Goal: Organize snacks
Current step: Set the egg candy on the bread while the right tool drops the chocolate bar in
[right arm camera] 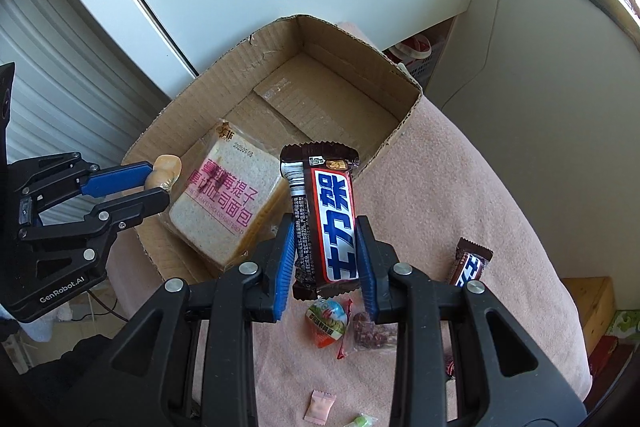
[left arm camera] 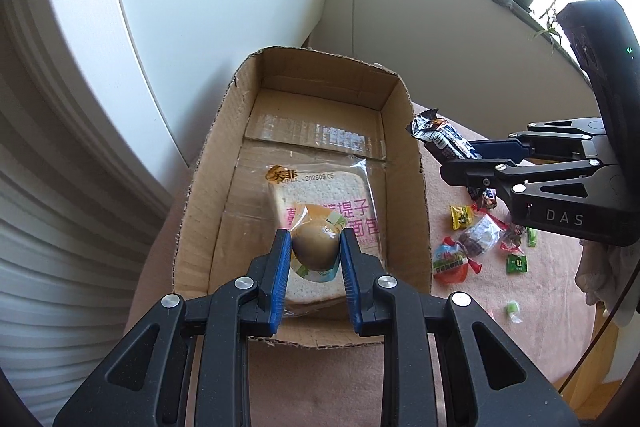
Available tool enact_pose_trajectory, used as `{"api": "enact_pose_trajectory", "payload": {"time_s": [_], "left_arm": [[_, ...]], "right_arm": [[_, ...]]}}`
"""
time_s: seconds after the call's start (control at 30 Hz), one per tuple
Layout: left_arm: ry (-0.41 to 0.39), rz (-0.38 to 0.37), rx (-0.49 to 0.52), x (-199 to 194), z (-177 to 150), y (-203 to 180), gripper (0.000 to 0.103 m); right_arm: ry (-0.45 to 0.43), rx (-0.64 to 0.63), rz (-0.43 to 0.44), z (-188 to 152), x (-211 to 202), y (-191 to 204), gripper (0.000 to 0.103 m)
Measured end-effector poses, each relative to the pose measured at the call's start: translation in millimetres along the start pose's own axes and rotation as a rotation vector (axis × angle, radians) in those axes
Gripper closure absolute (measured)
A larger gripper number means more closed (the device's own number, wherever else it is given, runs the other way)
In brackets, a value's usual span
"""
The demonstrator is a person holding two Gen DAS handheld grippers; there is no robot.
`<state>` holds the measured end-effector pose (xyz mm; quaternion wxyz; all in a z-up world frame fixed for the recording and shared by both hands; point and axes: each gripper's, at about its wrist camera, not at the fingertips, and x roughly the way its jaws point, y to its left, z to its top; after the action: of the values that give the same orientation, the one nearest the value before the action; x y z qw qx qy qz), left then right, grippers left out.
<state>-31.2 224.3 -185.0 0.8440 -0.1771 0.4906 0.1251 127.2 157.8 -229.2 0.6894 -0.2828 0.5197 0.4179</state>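
Both tongs are loaded: my left gripper [left arm camera: 312, 247] pinches a wrapped egg [left arm camera: 314, 245] above the bread [left arm camera: 320, 195] in the box [left arm camera: 200, 187], while my right gripper [right arm camera: 325, 259] clamps a chocolate bar [right arm camera: 326, 215] over the box's near edge, ready to drop in.

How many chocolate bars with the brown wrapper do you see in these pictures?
2. One chocolate bar is gripped upright in the right gripper near the cardboard box. The second bar lies on the pink cloth to the right, partly hidden by the gripper. Others may be hidden.
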Motion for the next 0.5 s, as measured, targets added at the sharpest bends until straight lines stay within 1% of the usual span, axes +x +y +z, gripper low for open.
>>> {"api": "enact_pose_trajectory", "payload": {"time_s": [0.1, 0.23, 0.33, 0.37, 0.4, 0.47, 0.5], "left_arm": [[0.000, 0.002, -0.013, 2, 3, 5, 0.080], [-0.003, 0.003, -0.003, 4, 5, 6, 0.079], [-0.003, -0.001, -0.004, 5, 7, 6, 0.074], [-0.005, -0.001, -0.004, 4, 6, 6, 0.070], [-0.006, -0.003, -0.005, 4, 7, 6, 0.069], [-0.006, 0.005, -0.009, 5, 7, 6, 0.064], [-0.005, 0.007, -0.011, 5, 8, 6, 0.061]], "right_arm": [[0.003, -0.002, 0.002, 8, 5, 2, 0.073], [0.008, -0.002, 0.010, 14, 11, 5, 0.073], [0.011, -0.003, 0.015, 17, 15, 6, 0.073], [0.008, -0.004, 0.014, 18, 15, 7, 0.073], [0.006, -0.004, 0.013, 19, 16, 8, 0.073], [0.004, 0.000, 0.023, 20, 15, 7, 0.073], [0.004, 0.000, 0.025, 21, 15, 7, 0.068]]}}
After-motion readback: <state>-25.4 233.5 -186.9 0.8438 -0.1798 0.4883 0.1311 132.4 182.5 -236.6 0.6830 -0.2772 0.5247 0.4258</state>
